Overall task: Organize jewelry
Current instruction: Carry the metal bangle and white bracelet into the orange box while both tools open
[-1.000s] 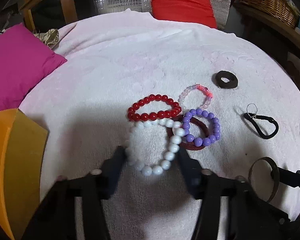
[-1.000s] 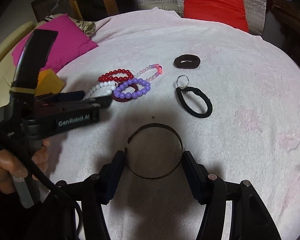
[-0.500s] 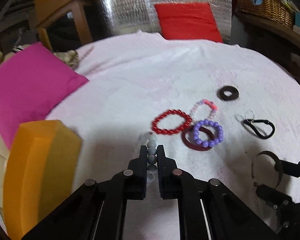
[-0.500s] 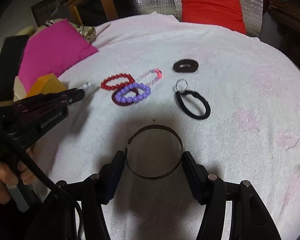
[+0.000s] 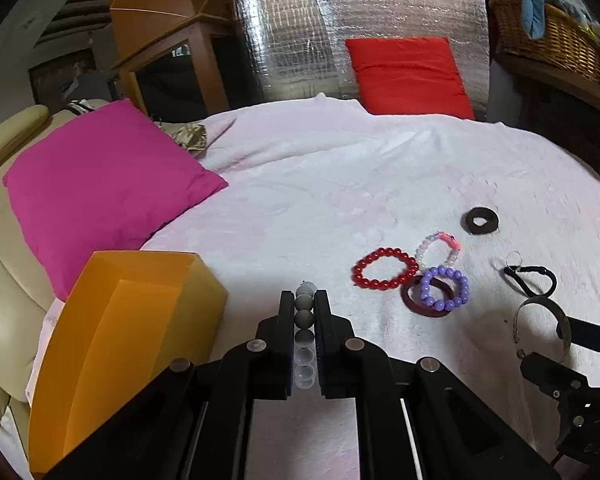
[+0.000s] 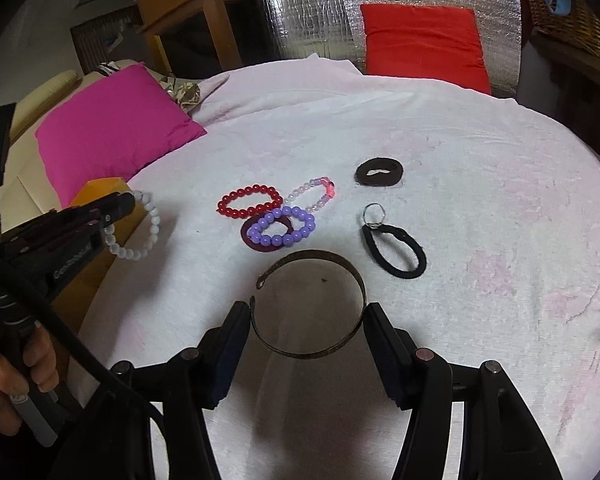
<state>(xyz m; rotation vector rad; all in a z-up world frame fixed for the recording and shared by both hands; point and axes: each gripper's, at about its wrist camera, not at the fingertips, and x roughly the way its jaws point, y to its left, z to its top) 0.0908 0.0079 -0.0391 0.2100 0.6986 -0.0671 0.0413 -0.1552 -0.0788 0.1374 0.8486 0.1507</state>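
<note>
Two grippers are seen above a white blanket [image 6: 460, 200]. The white bead bracelet [image 5: 304, 320] is pinched between the closed fingers of the left gripper [image 5: 304, 300], raised beside the orange box [image 5: 140, 320]. The right gripper [image 6: 306, 316] is held open around a metal cuff bangle [image 6: 312, 304], both fingers flanking it.
</note>
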